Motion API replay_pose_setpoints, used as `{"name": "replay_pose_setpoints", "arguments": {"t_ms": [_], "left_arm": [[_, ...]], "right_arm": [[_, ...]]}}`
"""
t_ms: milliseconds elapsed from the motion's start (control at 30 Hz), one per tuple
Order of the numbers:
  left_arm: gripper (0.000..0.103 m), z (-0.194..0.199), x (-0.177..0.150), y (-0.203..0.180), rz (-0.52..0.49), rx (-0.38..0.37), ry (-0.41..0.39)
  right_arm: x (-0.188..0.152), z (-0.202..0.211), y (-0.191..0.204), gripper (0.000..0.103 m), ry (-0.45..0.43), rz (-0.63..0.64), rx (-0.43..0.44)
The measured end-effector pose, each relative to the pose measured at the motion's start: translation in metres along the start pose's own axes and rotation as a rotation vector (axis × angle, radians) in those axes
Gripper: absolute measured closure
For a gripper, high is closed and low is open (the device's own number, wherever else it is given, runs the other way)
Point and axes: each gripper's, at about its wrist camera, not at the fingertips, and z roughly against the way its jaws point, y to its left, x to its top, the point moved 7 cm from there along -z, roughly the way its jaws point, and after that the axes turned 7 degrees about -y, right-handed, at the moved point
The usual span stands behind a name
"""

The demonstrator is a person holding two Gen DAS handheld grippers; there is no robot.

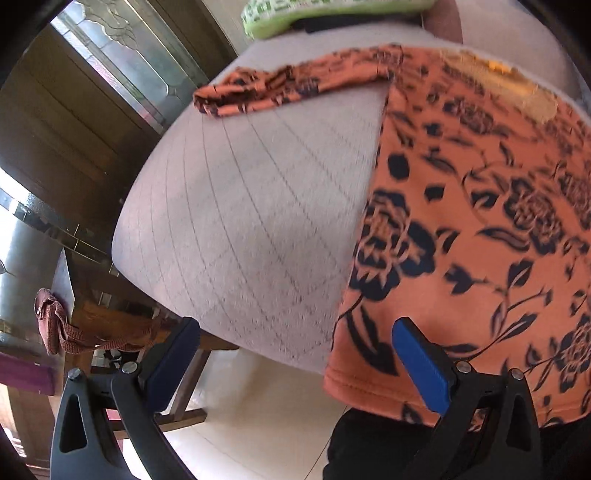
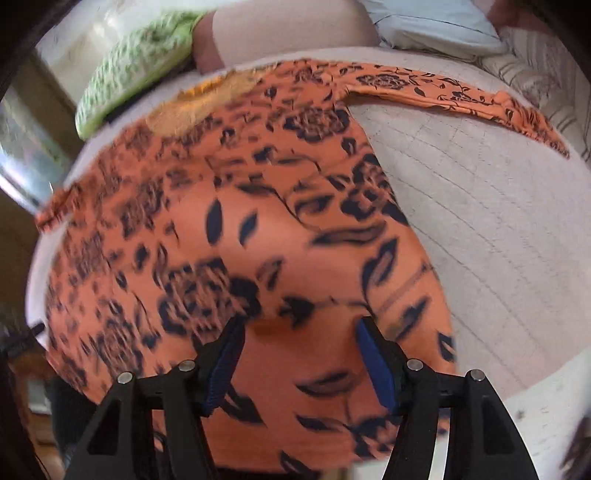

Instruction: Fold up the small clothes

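Note:
An orange top with a black flower print (image 1: 480, 221) lies spread flat on a pale quilted surface (image 1: 240, 221), one sleeve (image 1: 288, 88) stretched to the far left. My left gripper (image 1: 295, 332) hangs open above the garment's near left hem corner, one blue pad (image 1: 417, 362) over the cloth, the other beyond the edge. In the right wrist view the same top (image 2: 240, 229) fills the middle, its other sleeve (image 2: 461, 96) reaching right. My right gripper (image 2: 299, 339) stands open just above the lower body of the top, nothing pinched between its pads.
A green patterned cushion (image 1: 332, 14) (image 2: 136, 70) lies at the far edge of the quilted surface, with pale pillows (image 2: 436, 29) and striped bedding (image 2: 546, 85) to the right. Off the left edge are a wooden door, a tiled floor (image 1: 258, 424) and a wooden stand with a brown strap.

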Motion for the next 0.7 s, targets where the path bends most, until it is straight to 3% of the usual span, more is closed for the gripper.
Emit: {"name": "replay_pose_setpoints", "arguments": {"t_ms": [100,200,300,500,700], "left_arm": [[0.000,0.013,0.004,0.001,0.009,-0.034,-0.021],[0.000,0.052,0.023,0.002,0.046,-0.107,-0.124],[0.000,0.114,0.045,-0.002,0.066,-0.199,-0.289],[0.000,0.224,0.075,-0.022,0.050,-0.258,-0.623],[0.000,0.257,0.079,-0.025,0.075,-0.222,-0.662]], "right_arm": [[0.002,0.015,0.000,0.037,0.008,-0.043,0.060],[0.019,0.049,0.010,0.036,-0.072,-0.053,0.130],[0.044,0.090,0.025,0.036,-0.196,-0.045,0.185],[0.077,0.163,0.065,0.035,-0.418,0.063,0.199],[0.078,0.195,0.083,0.035,-0.514,0.099,0.232]]}}
